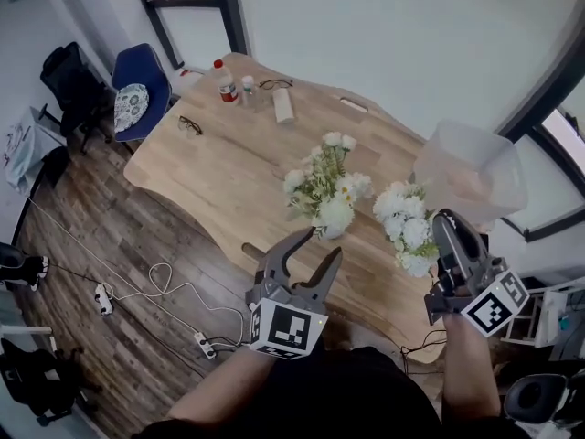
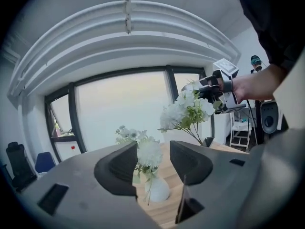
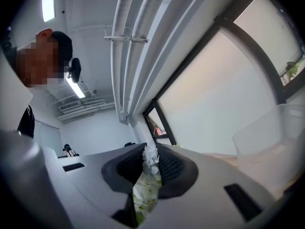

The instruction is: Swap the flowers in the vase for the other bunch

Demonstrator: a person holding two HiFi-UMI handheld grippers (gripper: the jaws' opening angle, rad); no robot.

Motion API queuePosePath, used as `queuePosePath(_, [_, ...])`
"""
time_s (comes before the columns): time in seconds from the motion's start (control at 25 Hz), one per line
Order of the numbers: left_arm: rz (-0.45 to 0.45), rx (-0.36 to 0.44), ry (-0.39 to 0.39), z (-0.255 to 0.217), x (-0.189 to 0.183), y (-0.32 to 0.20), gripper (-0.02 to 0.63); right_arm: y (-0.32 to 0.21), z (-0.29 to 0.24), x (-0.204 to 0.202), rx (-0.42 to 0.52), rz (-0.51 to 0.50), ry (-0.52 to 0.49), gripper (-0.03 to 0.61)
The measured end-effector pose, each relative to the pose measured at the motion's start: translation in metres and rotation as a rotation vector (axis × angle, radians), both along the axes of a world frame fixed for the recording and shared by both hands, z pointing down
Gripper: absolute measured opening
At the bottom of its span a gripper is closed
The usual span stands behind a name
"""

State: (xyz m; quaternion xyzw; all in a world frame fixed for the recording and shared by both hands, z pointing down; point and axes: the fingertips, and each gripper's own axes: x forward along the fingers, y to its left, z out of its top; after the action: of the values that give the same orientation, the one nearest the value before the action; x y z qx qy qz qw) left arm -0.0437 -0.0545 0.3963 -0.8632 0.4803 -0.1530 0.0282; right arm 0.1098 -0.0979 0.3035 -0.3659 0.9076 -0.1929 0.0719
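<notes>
White flowers (image 1: 324, 186) are standing in the small vase (image 1: 331, 231) mid-frame on the table (image 1: 228, 144), the left gripper (image 1: 315, 248) gaping empty just below. At right, the right gripper (image 1: 445, 227) is pinching the other bunch (image 1: 407, 227) by its stems. Both are looking light and floppy, best gripped low.

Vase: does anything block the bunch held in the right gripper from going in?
Yes. The vase is occupied by the other bunch, whose stems stand in its mouth. The held bunch in the right gripper hangs beside it, apart.
</notes>
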Motion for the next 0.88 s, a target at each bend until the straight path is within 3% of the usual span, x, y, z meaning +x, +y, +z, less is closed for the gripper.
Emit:
queuePosePath(0.28, [0.078,-0.044,-0.002,0.013,0.009,-0.026,0.216,-0.013,-0.003,-0.005,-0.012,0.075,0.001,0.080])
queuePosePath(0.68, [0.009,-0.096,-0.067,0.033,0.013,-0.048,0.235,-0.033,0.025,0.018,-0.064,0.083,-0.054,0.080])
queuePosePath(0.88, [0.022,-0.131,-0.093,0.044,0.024,-0.054,0.235,-0.043,0.026,0.023,-0.071,0.064,-0.065,0.080])
